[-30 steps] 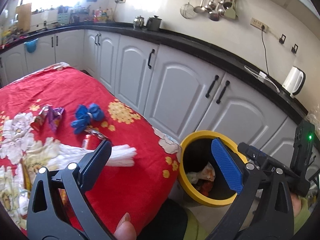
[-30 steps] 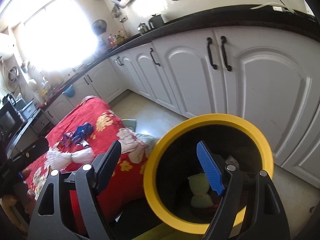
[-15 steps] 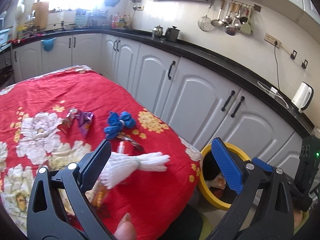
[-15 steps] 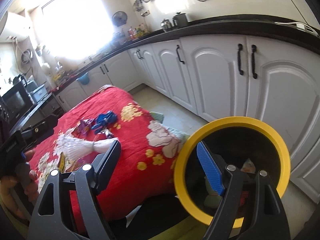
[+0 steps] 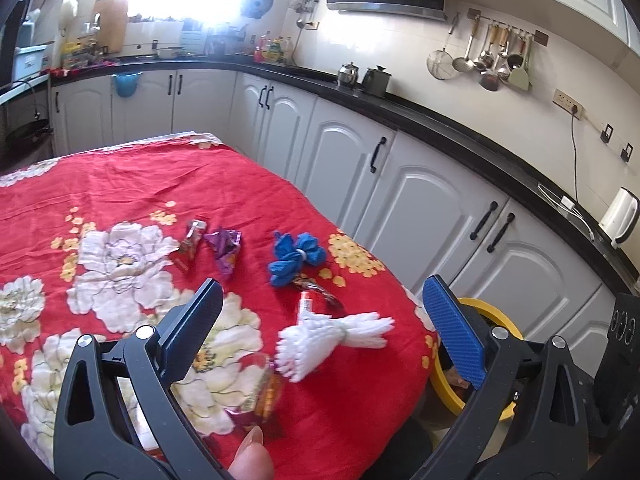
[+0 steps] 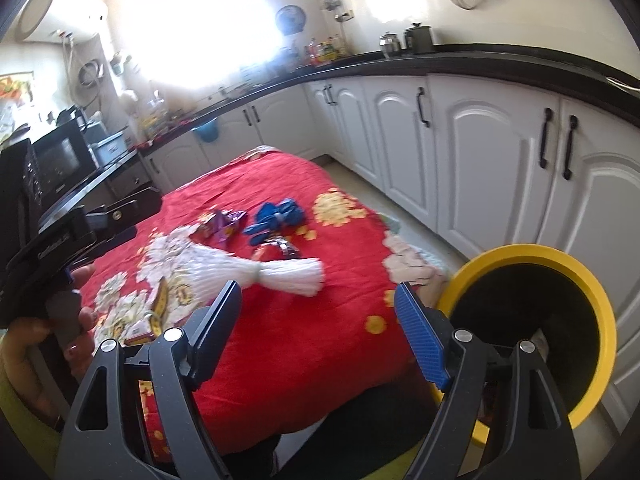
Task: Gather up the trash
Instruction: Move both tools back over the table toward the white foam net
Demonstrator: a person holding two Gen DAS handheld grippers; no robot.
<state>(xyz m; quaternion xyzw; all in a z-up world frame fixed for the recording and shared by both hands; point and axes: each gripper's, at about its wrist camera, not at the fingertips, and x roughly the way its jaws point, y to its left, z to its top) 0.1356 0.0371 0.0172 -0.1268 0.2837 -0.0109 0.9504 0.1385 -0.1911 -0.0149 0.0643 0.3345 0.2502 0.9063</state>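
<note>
White kitchen cabinets curve behind your red floral tablecloth; the yellow-rimmed bin stands at its four o'clock. Both your left gripper and right gripper gape wide, holding nothing.

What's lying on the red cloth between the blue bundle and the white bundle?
In the left wrist view, a small red tube and a dark wrapper lie between the blue bundle and the white bundle.
</note>
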